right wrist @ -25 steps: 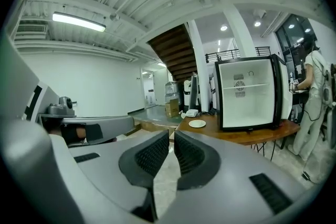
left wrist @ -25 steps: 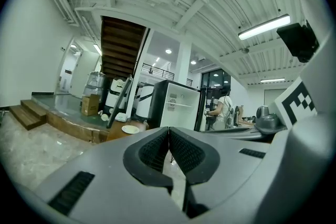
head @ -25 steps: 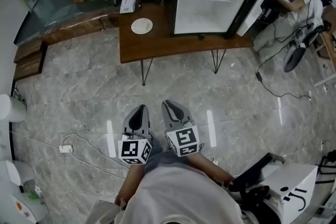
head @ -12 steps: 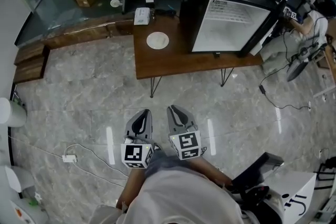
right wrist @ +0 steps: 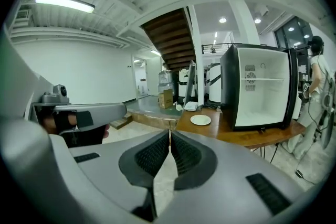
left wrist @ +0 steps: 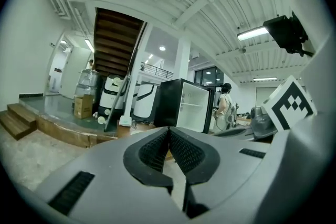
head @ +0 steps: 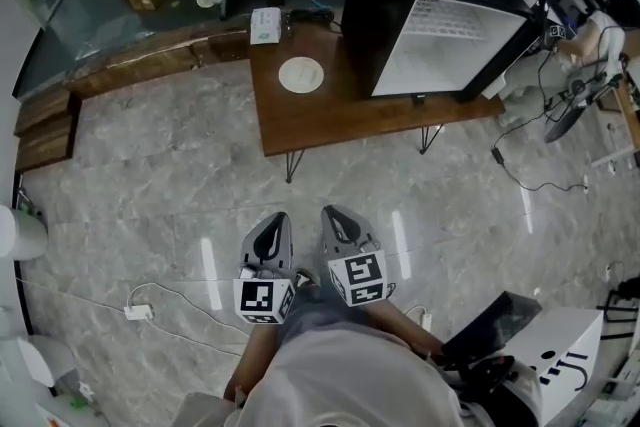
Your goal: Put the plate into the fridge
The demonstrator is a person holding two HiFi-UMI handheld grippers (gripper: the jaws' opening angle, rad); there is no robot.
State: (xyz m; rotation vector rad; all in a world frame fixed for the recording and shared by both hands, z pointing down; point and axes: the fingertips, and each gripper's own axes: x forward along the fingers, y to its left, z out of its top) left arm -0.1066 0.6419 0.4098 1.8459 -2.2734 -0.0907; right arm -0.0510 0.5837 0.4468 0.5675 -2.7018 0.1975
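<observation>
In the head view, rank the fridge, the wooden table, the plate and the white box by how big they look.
1 and 2: fridge and wooden table, unsure which; the fridge hides part of the table and rises nearer the camera.
3: plate
4: white box

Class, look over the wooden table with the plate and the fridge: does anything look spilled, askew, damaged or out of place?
Nothing stands out. The plate lies flat and whole on the table, beside the upright fridge; no spill shows.
</observation>
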